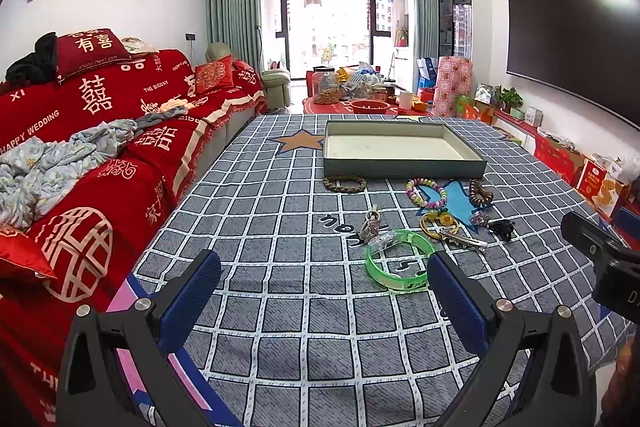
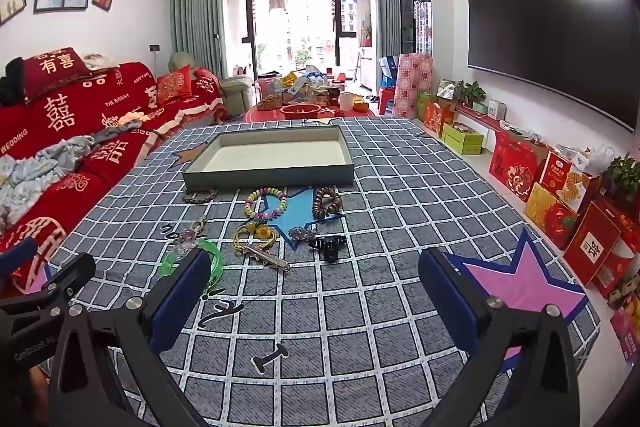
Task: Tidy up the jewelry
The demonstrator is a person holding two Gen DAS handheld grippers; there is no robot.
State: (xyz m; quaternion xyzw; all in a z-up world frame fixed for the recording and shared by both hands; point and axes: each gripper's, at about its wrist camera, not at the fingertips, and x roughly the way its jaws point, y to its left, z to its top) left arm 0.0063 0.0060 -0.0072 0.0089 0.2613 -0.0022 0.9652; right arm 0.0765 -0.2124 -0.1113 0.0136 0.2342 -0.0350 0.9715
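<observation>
Jewelry lies scattered between both spread, empty tools, left tool (image 1: 324,279) and right tool (image 2: 316,279), and the tray (image 1: 404,169); a green bangle (image 1: 400,263) lies nearest.

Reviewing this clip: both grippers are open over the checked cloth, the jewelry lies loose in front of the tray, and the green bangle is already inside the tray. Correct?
Not quite. The green bangle is not in the tray; it lies on the checked cloth among the other pieces, nearest the grippers. The left wrist view shows the tray empty. The rest holds: left gripper and right gripper are open.
</observation>
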